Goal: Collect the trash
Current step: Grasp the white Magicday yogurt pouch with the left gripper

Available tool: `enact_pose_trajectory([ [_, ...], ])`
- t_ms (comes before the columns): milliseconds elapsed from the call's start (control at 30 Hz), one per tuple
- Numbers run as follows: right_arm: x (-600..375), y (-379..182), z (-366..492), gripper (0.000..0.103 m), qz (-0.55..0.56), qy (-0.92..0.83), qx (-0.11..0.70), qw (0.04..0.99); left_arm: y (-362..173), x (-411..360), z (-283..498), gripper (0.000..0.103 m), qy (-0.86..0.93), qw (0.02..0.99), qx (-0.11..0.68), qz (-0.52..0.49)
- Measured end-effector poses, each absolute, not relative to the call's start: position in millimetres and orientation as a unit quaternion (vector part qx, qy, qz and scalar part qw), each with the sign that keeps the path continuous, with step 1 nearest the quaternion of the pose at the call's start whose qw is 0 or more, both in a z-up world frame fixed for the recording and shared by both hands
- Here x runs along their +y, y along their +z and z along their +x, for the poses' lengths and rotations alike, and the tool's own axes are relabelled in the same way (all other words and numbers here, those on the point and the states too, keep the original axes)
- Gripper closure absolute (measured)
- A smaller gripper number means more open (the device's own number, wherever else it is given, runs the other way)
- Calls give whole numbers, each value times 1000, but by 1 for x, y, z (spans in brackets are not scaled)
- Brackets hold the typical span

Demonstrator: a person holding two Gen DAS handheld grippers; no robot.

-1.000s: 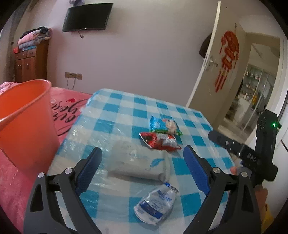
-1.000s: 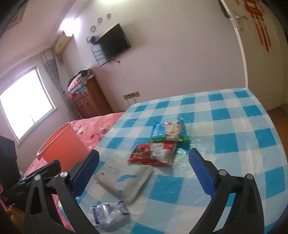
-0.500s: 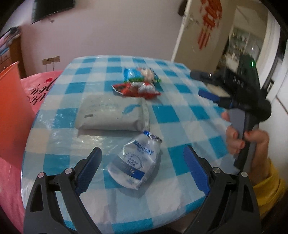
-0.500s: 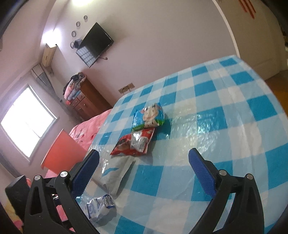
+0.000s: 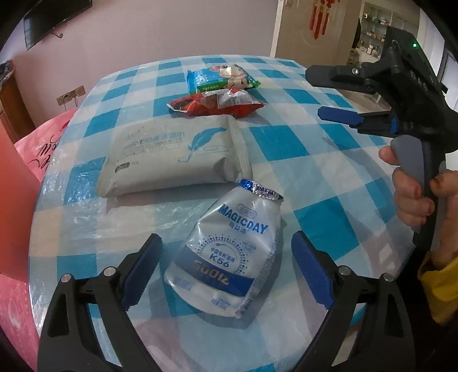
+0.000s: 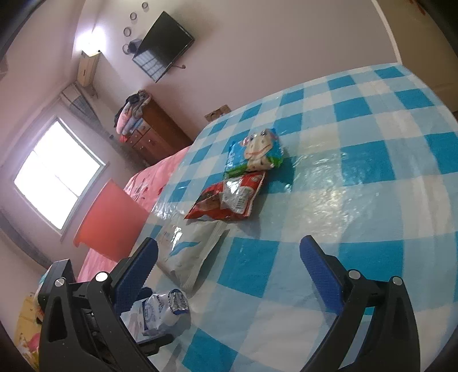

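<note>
Several wrappers lie on a blue-and-white checked table [image 5: 329,160]. A white-and-blue pouch [image 5: 229,251] lies nearest, between the open fingers of my left gripper [image 5: 226,271], which is empty. Behind it lie a grey tissue pack [image 5: 171,154], a red wrapper [image 5: 214,104] and a blue-green snack bag [image 5: 220,78]. My right gripper [image 6: 229,274] is open and empty above the table; it also shows in the left wrist view [image 5: 337,94] at the right. The right wrist view shows the pouch [image 6: 163,312], grey pack [image 6: 189,251], red wrapper [image 6: 229,200] and snack bag [image 6: 254,151].
An orange bucket [image 6: 111,223] stands left of the table, against a pink bed [image 6: 151,183]; it also shows at the left edge of the left wrist view [image 5: 14,148]. A wooden dresser [image 6: 154,134] and a wall TV [image 6: 163,45] are behind. A doorway [image 5: 315,25] lies beyond the table.
My left gripper has moved down and in toward the white-and-blue pouch, which now lies between its fingers. My right gripper has shifted and tilted over the table. Both stay open.
</note>
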State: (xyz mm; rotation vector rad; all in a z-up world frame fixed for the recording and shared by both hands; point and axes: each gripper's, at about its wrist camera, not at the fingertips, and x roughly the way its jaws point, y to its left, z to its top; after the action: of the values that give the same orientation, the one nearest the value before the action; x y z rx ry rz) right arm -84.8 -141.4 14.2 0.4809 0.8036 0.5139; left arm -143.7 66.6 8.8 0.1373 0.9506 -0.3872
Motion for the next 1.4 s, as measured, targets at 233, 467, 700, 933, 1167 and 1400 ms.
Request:
enact_pose_trajectory([
  [233, -131, 11, -79, 5, 227, 261, 392, 853, 7, 66, -140, 22, -166, 876, 448, 60],
  [467, -128, 11, -74, 5, 235, 271, 393, 847, 9, 71, -139, 39, -146, 885, 440, 49],
  [700, -114, 11, -72, 5, 222, 284, 399, 843, 11, 78, -137, 40, -142, 886, 441, 15],
  [933, -113, 15, -72, 5, 214, 275, 397, 849, 19, 93, -137, 40, -140, 891, 431, -27],
  [1167, -121, 27, -63, 5, 210, 224, 394, 866, 23, 109, -132, 40, -140, 895, 421, -50],
  [1400, -104, 39, -26, 5, 169, 175, 401, 883, 32, 128, -126, 40, -136, 901, 406, -68],
])
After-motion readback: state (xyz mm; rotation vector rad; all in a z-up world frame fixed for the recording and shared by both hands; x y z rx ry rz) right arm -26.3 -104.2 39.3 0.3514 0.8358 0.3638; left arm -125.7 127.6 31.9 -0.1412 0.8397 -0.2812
